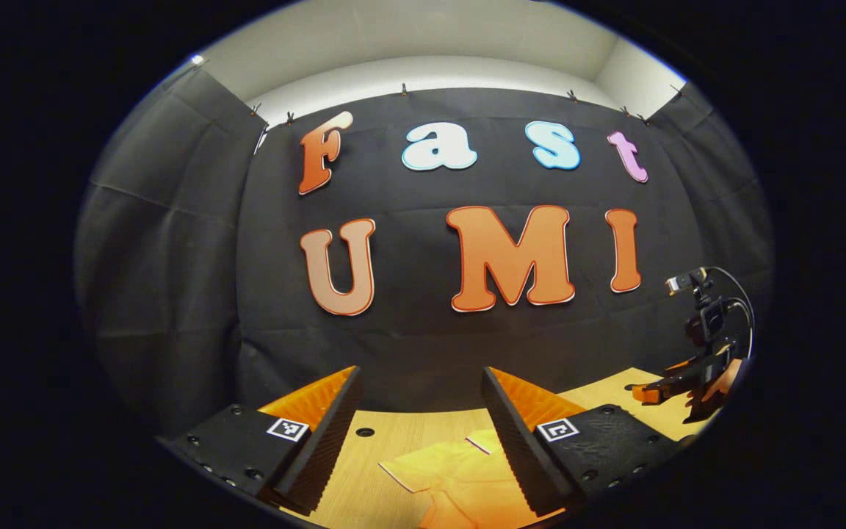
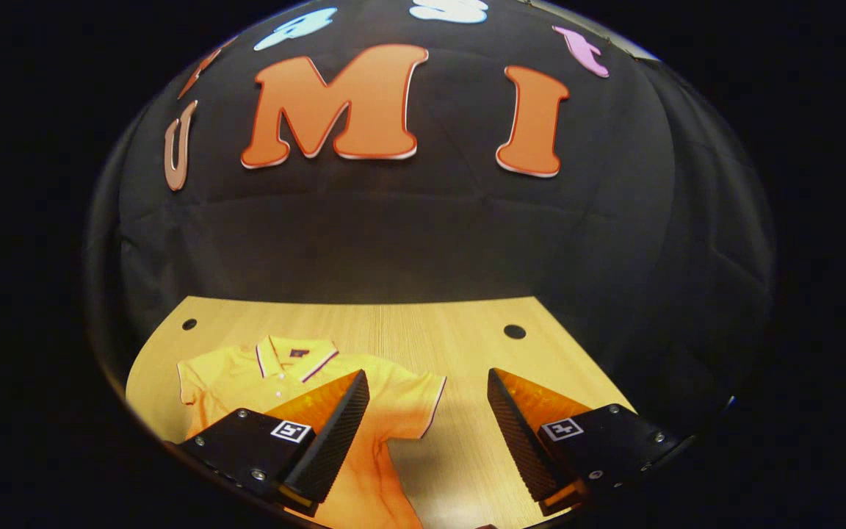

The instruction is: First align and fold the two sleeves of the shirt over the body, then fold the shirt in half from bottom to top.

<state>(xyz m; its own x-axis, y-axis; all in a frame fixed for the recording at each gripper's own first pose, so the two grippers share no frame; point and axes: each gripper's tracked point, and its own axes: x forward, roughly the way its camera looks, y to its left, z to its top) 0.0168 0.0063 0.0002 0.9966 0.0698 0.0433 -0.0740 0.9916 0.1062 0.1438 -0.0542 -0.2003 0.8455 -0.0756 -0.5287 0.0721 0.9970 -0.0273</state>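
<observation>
Wooden table [image 2: 408,323] with round holes [image 2: 515,331]

Shirt [image 2: 261,382] seemingly flat on table [image 2: 452,330]

The left gripper [image 1: 419,422] is raised above the bench [image 1: 371,448], jaws spread wide with nothing between them. The right gripper [image 2: 427,426] also hangs over the bench with jaws wide apart, held by a hand [image 1: 720,382] near the bench's far right edge.
</observation>
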